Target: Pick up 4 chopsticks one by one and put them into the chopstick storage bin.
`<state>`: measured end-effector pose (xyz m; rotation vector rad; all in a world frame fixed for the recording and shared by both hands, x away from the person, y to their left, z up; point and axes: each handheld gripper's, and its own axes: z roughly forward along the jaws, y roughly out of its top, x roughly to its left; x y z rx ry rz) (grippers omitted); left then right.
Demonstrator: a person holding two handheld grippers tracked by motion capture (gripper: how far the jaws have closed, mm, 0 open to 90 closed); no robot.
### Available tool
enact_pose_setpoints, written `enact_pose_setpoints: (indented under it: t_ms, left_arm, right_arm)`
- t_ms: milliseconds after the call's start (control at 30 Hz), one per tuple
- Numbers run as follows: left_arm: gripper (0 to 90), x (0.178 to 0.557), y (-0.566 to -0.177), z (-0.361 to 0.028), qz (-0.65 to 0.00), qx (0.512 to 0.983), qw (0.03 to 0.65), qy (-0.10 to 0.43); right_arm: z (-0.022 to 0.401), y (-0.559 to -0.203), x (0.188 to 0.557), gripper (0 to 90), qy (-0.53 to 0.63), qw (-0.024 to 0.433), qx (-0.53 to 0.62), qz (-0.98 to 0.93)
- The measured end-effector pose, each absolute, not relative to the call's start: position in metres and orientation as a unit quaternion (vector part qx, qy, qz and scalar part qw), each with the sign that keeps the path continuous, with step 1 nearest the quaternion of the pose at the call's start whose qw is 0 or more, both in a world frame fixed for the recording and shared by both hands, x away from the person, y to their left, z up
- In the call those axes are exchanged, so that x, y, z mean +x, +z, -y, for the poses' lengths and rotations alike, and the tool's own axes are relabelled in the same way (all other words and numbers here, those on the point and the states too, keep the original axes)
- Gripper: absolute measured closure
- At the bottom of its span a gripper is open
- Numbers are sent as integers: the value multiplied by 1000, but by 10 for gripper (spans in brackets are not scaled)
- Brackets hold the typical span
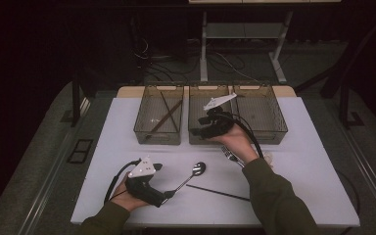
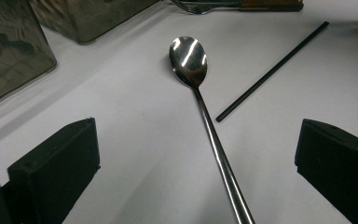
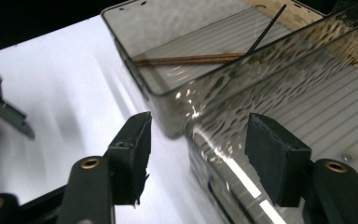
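2 grippers stood open: the left gripper [image 2: 196, 154] gaped wide around the spoon [image 2: 189, 58] handle, untouching; the right gripper [image 3: 198, 149] hung half-open, empty, over the middle bin [image 3: 242, 112].

The spoon [image 2: 200, 107] is long, slim, shiny steel. It lies flat on the white table with its bowl facing up, and its handle runs back between the wide-open jaws of the left claw [image 2: 196, 172]. No pad touches it. The bowl lies well ahead of the claw's tips.
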<state>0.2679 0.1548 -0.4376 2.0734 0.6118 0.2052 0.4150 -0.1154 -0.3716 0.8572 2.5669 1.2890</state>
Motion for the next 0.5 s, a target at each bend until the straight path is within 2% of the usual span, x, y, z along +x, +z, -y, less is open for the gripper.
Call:
enact_pose_setpoints:
  t_ms: [500]
  left_arm:
    - [0, 268, -439, -154, -256, 843, 465, 81]
  right_arm:
    - [152, -385, 380, 310, 430, 67, 262, -861]
